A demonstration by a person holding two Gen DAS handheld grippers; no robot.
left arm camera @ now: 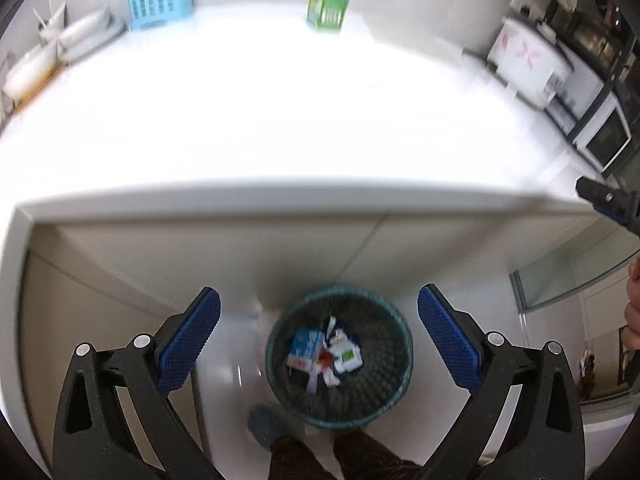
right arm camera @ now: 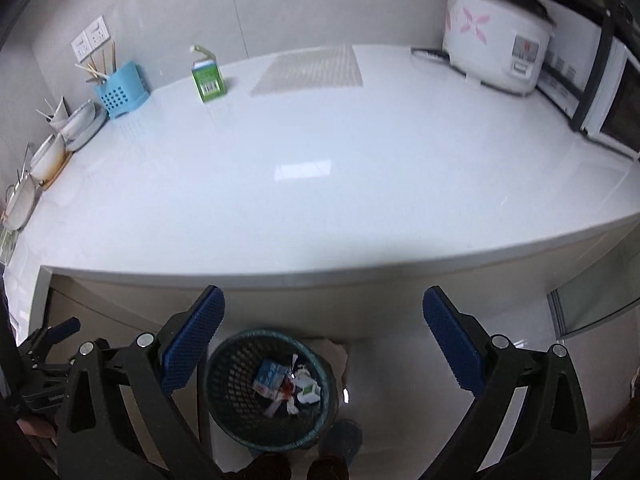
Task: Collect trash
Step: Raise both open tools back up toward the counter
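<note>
A dark mesh waste bin (left arm camera: 340, 400) (right arm camera: 228, 396) stands on the floor below the counter edge, holding a blue-and-white carton (left arm camera: 306, 348) (right arm camera: 270, 376) and several crumpled wrappers. My left gripper (left arm camera: 319, 342) hangs above the bin with its blue pads wide apart and nothing between them. My right gripper (right arm camera: 324, 344) is also open and empty, above and to the right of the bin. A green drink carton (left arm camera: 328, 6) (right arm camera: 208, 80) stands upright far back on the white counter (right arm camera: 320, 168).
At the counter's back left are a blue utensil basket (right arm camera: 120, 94) and stacked bowls (right arm camera: 80, 120). A white rice cooker (right arm camera: 496, 56) and a microwave (right arm camera: 616, 108) stand at the right. A perforated mat (right arm camera: 312, 70) lies near the wall. The person's feet (left arm camera: 264, 428) are beside the bin.
</note>
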